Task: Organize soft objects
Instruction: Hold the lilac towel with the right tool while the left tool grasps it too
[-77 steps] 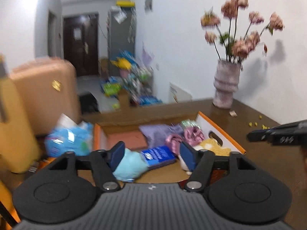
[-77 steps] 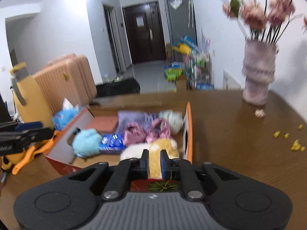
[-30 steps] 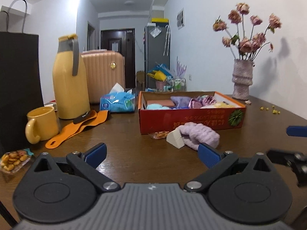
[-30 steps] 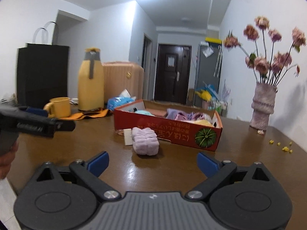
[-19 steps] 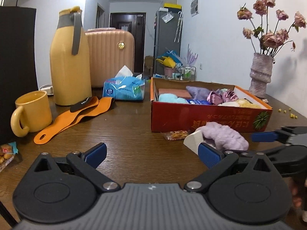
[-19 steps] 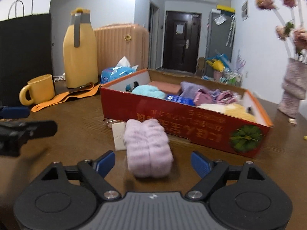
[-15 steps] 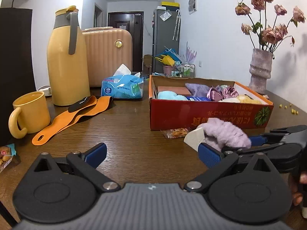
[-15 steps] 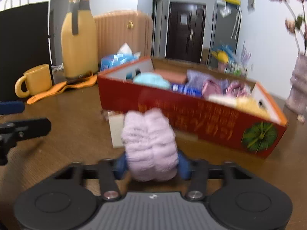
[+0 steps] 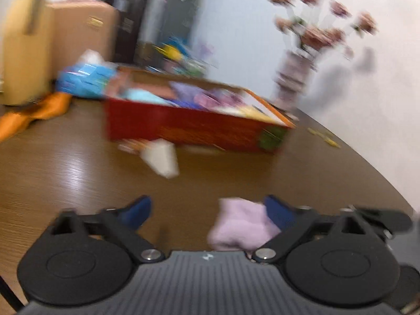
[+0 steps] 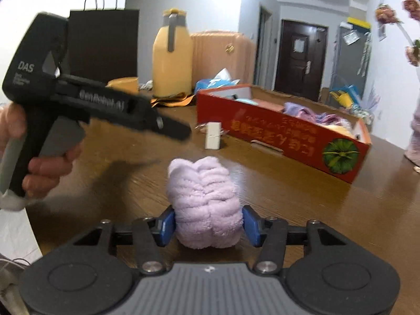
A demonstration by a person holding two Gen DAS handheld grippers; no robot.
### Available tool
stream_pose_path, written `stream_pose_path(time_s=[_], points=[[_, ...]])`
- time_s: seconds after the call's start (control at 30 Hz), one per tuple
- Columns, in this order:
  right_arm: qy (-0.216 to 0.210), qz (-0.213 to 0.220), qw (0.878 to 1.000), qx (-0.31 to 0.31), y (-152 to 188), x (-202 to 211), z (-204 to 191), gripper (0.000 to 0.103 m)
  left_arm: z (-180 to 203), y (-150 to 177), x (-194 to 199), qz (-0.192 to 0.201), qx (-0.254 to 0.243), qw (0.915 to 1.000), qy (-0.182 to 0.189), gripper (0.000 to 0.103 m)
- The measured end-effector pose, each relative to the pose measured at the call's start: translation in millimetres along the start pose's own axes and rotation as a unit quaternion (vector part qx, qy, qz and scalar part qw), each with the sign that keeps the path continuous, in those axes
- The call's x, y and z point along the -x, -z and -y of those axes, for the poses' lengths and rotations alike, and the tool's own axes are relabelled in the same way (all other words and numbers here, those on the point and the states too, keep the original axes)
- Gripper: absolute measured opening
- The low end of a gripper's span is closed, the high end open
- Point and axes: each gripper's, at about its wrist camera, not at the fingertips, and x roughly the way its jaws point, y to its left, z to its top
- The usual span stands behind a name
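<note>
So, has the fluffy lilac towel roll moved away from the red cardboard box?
Yes. The fluffy lilac towel roll now sits nearer the camera, away from the red cardboard box.

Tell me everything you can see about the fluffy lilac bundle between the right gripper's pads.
The lilac bundle is a plush, ribbed terry-like roll, bunched into soft folds. It sits between the blue pads of the right gripper, which touch its sides as the jaws open slightly. Its far end points toward the red box.

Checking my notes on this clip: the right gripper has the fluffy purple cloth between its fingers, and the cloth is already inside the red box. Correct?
Not quite. The right gripper does have the purple cloth between its fingers, but the cloth is over the table, in front of the red box, not inside it. The right wrist view shows this.
</note>
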Motion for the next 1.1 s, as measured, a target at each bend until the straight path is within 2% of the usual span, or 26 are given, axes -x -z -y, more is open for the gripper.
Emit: stream_pose_path(time_s=[0.07,0.1,0.13,0.23,0.33,0.4,0.47,0.53,0.63,0.7,0.9,1.0,1.03,1.1], points=[[0.015,0.002,1.0,-0.013,3.2,8.2,6.8,0.058,13.5,4.4,-11.5,-0.027,-0.015,0.9995,0.0,0.043],[0.026,0.007,0.999,-0.023,5.2,13.9,11.4,0.061,17.0,6.1,-15.9,-0.038,-0.017,0.9991,-0.007,0.041],[0.033,0.013,0.999,-0.035,7.6,19.8,16.3,0.066,19.0,7.5,-17.6,-0.042,-0.013,0.9989,-0.014,0.041],[0.02,0.043,0.995,-0.089,13.8,39.6,31.8,0.066,25.6,9.7,-13.2,-0.035,-0.019,0.9987,-0.03,0.041],[0.001,0.074,0.986,-0.149,12.9,40.3,39.1,0.066,31.5,13.2,-11.3,-0.037,-0.022,0.9983,-0.04,0.041],[0.013,0.063,0.979,-0.196,8.8,24.4,43.8,0.064,33.2,14.0,-8.6,-0.042,-0.017,0.998,-0.044,0.042],[0.037,0.039,0.981,-0.185,6.4,9.6,37.9,0.052,30.3,14.2,-3.7,-0.046,-0.008,0.9976,-0.051,0.043],[0.054,0.029,0.986,-0.154,7.2,-0.7,26.7,0.05,29.5,15.6,1.7,-0.046,0.0,0.9974,-0.056,0.043],[0.066,0.026,0.984,-0.165,6.3,-4.2,25.0,0.05,28.8,18.8,4.8,-0.042,0.001,0.9974,-0.059,0.048],[0.069,0.026,0.984,-0.165,5.3,-2.3,23.5,0.05,28.4,19.2,4.2,-0.038,0.006,0.9977,-0.057,0.053],[0.065,0.021,0.983,-0.171,7.0,0.1,21.6,0.043,21.2,18.9,3.6,-0.05,0.033,0.9975,-0.038,0.054],[0.054,0.019,0.981,-0.184,7.5,-0.6,20.8,0.032,17.0,19.9,5.7,-0.054,0.041,0.9974,-0.025,0.054],[0.052,0.018,0.981,-0.185,7.2,-1.2,19.9,0.029,16.3,21.5,5.8,-0.055,0.042,0.9973,-0.022,0.052],[0.046,0.015,0.981,-0.187,6.3,-2.7,18.0,0.024,16.7,24.8,6.3,-0.057,0.037,0.9976,-0.009,0.032]])
